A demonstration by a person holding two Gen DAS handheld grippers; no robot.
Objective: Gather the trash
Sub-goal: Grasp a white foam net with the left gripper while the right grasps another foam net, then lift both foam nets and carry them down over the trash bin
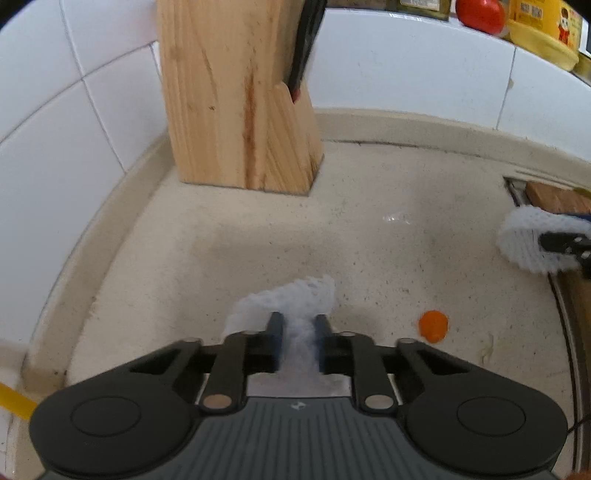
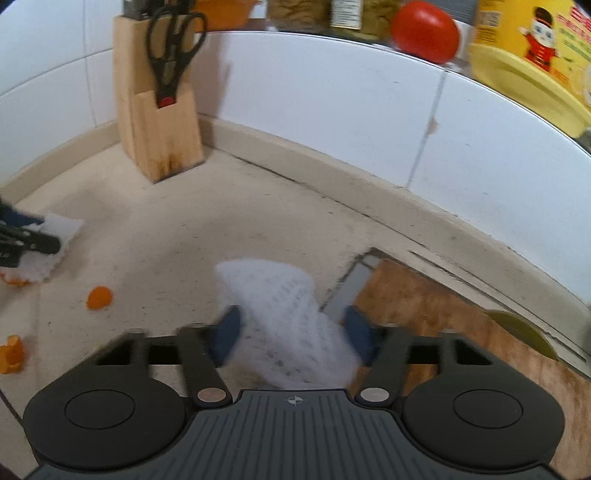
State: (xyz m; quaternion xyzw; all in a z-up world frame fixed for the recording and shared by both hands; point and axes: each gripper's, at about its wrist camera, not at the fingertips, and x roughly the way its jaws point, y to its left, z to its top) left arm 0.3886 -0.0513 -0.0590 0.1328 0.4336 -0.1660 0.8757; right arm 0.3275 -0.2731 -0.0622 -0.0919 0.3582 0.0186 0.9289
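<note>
Trash is foam netting and orange peel [image 2: 99, 297] on the counter [image 1: 369, 240] in front of the knife block [image 1: 236, 110]; left gripper [image 1: 299, 325] pinches one net [image 1: 284, 299] tight for carrying; right gripper [image 2: 291, 328], jaws half apart, straddles another net [image 2: 284, 314], grip uncertain.

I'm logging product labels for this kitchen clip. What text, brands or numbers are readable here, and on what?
No text can be read.
Yellow tub: cartoon figure and red characters, too blurred.
Jar on the ledge: label print too small.
Gripper body: a small crosshair mark, no words.
</note>
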